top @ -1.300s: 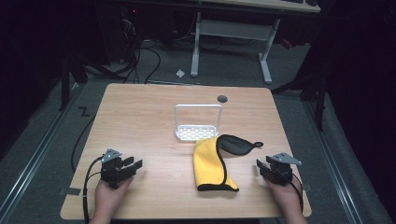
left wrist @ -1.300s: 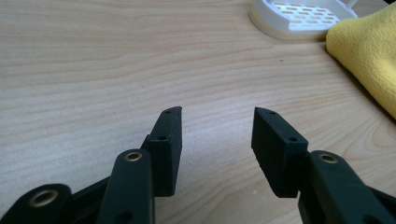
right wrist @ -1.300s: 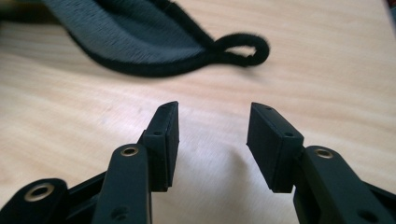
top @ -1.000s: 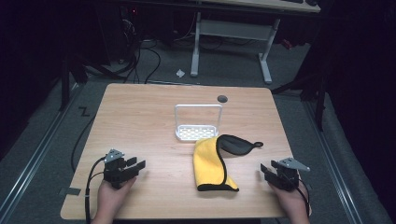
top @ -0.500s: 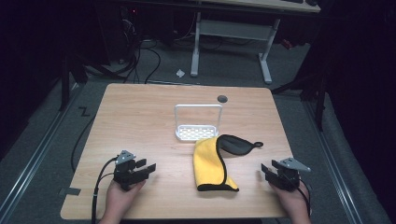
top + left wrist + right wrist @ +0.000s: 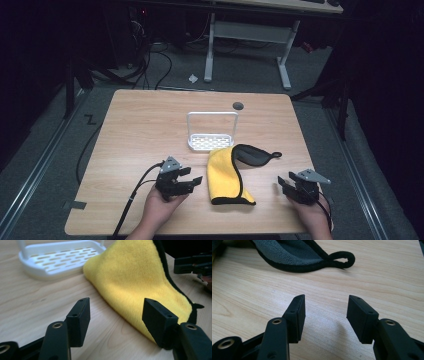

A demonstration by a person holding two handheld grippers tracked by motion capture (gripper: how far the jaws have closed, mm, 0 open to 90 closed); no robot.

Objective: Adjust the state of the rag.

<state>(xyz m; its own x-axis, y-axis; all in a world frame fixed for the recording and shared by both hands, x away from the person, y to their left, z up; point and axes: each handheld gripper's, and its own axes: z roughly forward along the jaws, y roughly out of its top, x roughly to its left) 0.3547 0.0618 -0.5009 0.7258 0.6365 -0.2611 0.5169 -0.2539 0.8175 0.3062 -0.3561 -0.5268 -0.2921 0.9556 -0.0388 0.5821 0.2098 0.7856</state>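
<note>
one yellow cloth lies at six o'clock of the one bare white tray, touching it, between two grippers, left gripper and right gripper, both with jaws apart.

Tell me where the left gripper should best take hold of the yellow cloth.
Probably the near-left edge of the yellow cloth, approached low from the left gripper side: the cloth lies flat and folded, and that edge lies just ahead of the open jaws.

The left gripper points toward 3 o'clock, jaws apart. The right gripper points toward 10 o'clock, jaws apart.
</note>
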